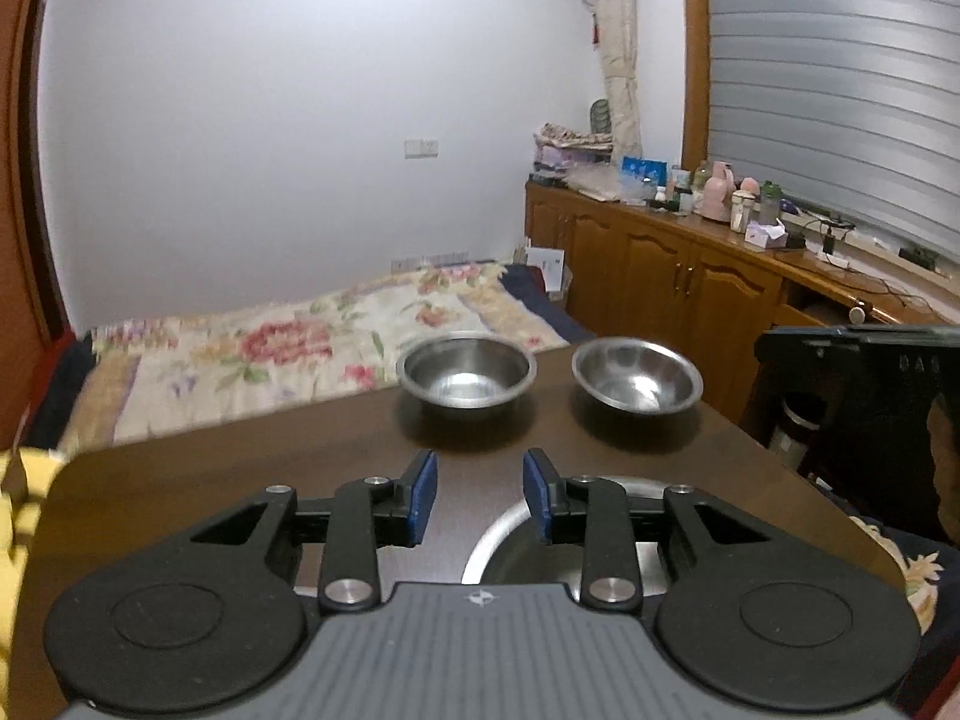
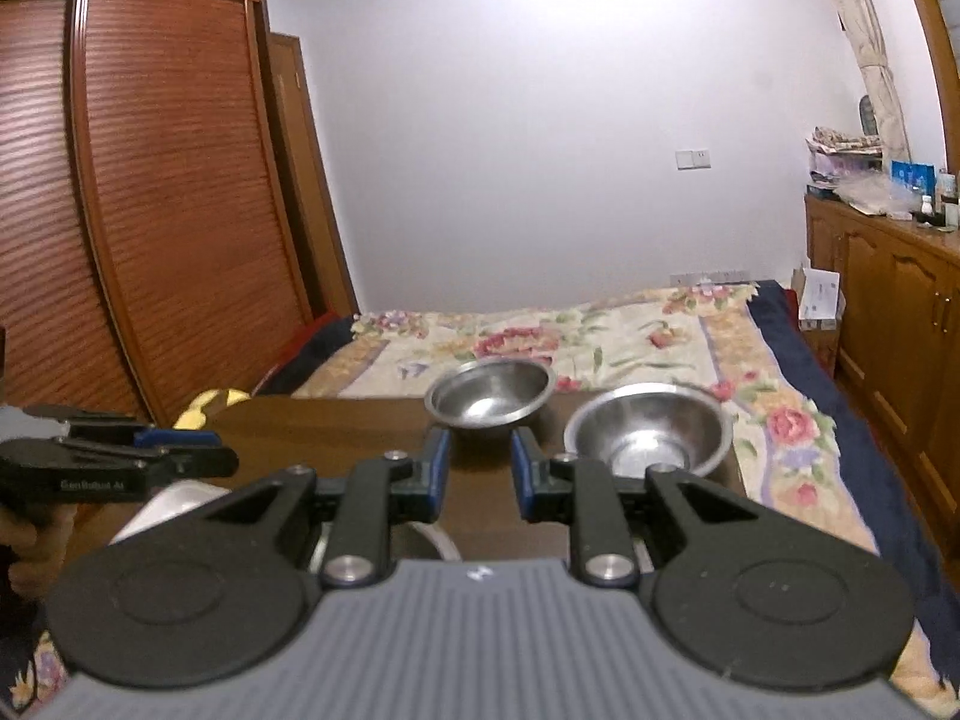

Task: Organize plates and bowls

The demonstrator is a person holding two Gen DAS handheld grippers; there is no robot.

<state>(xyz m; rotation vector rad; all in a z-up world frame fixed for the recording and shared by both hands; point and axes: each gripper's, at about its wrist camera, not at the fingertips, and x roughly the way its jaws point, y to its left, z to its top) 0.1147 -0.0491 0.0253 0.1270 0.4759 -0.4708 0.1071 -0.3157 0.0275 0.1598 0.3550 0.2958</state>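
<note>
Two steel bowls at far edge of table (image 1: 240, 480): left bowl (image 1: 466, 373), right bowl (image 1: 636, 375), well apart. Plate (image 1: 510, 531) under left gripper (image 1: 480, 495). Both left and right gripper (image 2: 480, 474) half open, empty. Risk: nudging a bowl off onto bed (image 1: 270, 354); slick rims slipping.

Black grippers, blue fingers (image 1: 420, 495), silver screws, grey ribbed housing

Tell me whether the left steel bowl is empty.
Empty: the left steel bowl sits upright on the table, its bare shiny bottom visible.
</note>
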